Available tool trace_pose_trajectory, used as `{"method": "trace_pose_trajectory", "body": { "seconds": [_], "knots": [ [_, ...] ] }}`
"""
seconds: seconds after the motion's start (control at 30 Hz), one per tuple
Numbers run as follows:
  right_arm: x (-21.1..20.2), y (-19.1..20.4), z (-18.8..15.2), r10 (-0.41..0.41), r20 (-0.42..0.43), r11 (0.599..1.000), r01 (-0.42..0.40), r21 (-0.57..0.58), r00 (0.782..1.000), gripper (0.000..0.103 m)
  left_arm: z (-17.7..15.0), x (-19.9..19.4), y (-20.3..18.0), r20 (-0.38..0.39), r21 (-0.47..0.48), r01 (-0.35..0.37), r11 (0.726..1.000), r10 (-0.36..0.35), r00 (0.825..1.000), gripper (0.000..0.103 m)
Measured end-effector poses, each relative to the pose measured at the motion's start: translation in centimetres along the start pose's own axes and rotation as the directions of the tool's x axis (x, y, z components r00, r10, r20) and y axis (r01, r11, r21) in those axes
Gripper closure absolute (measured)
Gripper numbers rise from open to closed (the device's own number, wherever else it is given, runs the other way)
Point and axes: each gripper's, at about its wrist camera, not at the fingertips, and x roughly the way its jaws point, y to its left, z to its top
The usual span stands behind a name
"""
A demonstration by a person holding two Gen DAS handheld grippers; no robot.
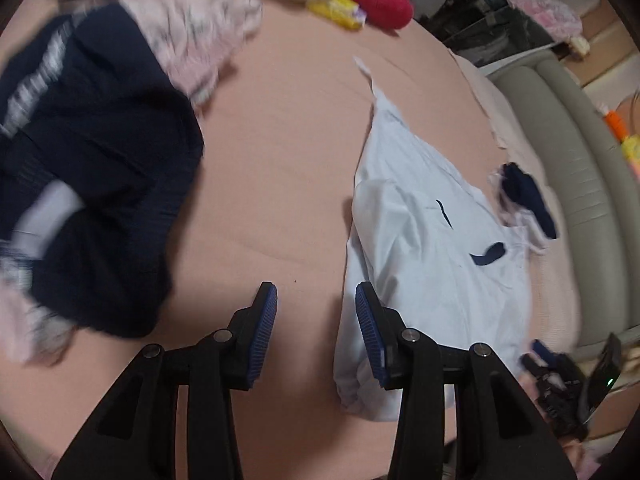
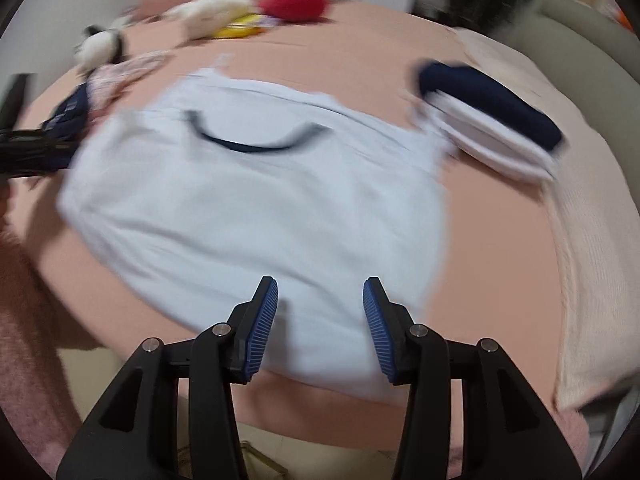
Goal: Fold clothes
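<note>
A light blue garment [image 1: 420,240] with dark navy trim lies spread on the pink bed sheet [image 1: 280,160]. In the right wrist view the same garment [image 2: 256,208] fills the middle. My right gripper [image 2: 320,292] hovers open over its near edge, with nothing pinched. My left gripper [image 1: 316,300] stands open over bare sheet just left of the garment's edge. A heap of dark navy clothes [image 1: 100,184] and a pink patterned garment [image 1: 192,36] lie to the left. A folded stack, navy on white [image 2: 492,120], sits at the right.
Soft toys, a red plush [image 1: 384,4] and a yellow packet [image 1: 340,12] lie at the far end of the bed. A beige padded frame [image 1: 572,152] runs along the right side. A cream blanket [image 2: 592,240] covers the right edge.
</note>
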Motion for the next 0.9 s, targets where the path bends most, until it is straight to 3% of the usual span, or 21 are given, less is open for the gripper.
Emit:
{"method": "trace_pose_trajectory", "body": {
  "seconds": [0.17, 0.27, 0.37, 0.4, 0.47, 0.5, 0.57, 0.73, 0.8, 0.83, 0.87, 0.9],
  "knots": [
    [0.5, 9.0, 3.6, 0.191, 0.001, 0.971, -0.188, -0.150, 0.982, 0.053, -1.1, -0.5, -0.4, 0.012, 0.122, 0.023, 0.992, -0.025, 1.000, 0.060],
    [2.1, 14.2, 5.7, 0.217, -0.014, 0.945, -0.213, -0.249, 0.976, 0.050, -1.6, -0.3, -0.4, -0.037, 0.153, 0.122, 0.981, -0.118, 0.992, 0.060],
    [3.7, 17.8, 6.6, 0.197, -0.025, 0.927, -0.194, -0.319, 0.980, 0.048, -1.5, -0.3, 1.5, -0.052, 0.010, 0.335, 0.942, -0.334, 0.941, 0.060],
    [4.3, 17.9, 6.8, 0.159, -0.023, 0.933, -0.158, -0.322, 0.987, 0.048, -1.3, -0.2, 2.1, -0.048, -0.037, 0.392, 0.919, -0.393, 0.918, 0.060],
    [5.3, 16.8, 6.8, 0.126, -0.033, 0.955, -0.130, -0.265, 0.991, 0.036, -1.1, 0.6, 2.7, -0.058, -0.109, 0.485, 0.868, -0.492, 0.869, 0.058],
    [5.6, 15.7, 6.7, 0.127, -0.041, 0.968, -0.133, -0.215, 0.991, 0.027, -1.0, 1.2, 2.5, -0.081, -0.122, 0.510, 0.851, -0.521, 0.850, 0.054],
    [6.0, 13.2, 6.2, 0.132, -0.070, 0.982, -0.140, -0.125, 0.989, 0.021, -0.7, 2.5, 1.7, -0.137, -0.136, 0.542, 0.830, -0.557, 0.819, 0.045],
    [6.2, 8.4, 5.4, 0.179, -0.113, 0.984, -0.175, 0.042, 0.977, 0.021, -0.1, 3.3, 0.0, -0.197, -0.113, 0.569, 0.815, -0.580, 0.791, 0.041],
    [5.3, 8.2, 5.7, 0.159, -0.081, 0.987, -0.156, 0.045, 0.984, 0.021, 0.0, 3.0, -0.6, -0.195, -0.087, 0.569, 0.818, -0.574, 0.795, 0.040],
    [4.9, 8.3, 6.0, 0.146, -0.062, 0.989, -0.144, 0.038, 0.987, 0.021, 0.0, 2.9, -0.8, -0.195, -0.081, 0.575, 0.814, -0.578, 0.792, 0.036],
    [4.6, 8.2, 6.3, 0.134, -0.040, 0.991, -0.132, 0.032, 0.990, 0.021, -0.1, 3.1, -0.9, -0.213, -0.083, 0.577, 0.813, -0.580, 0.786, 0.024],
    [4.5, 8.1, 6.6, 0.123, -0.024, 0.992, -0.123, 0.029, 0.992, 0.021, -0.2, 3.7, -1.2, -0.247, -0.083, 0.561, 0.824, -0.562, 0.789, 0.022]
  ]
}}
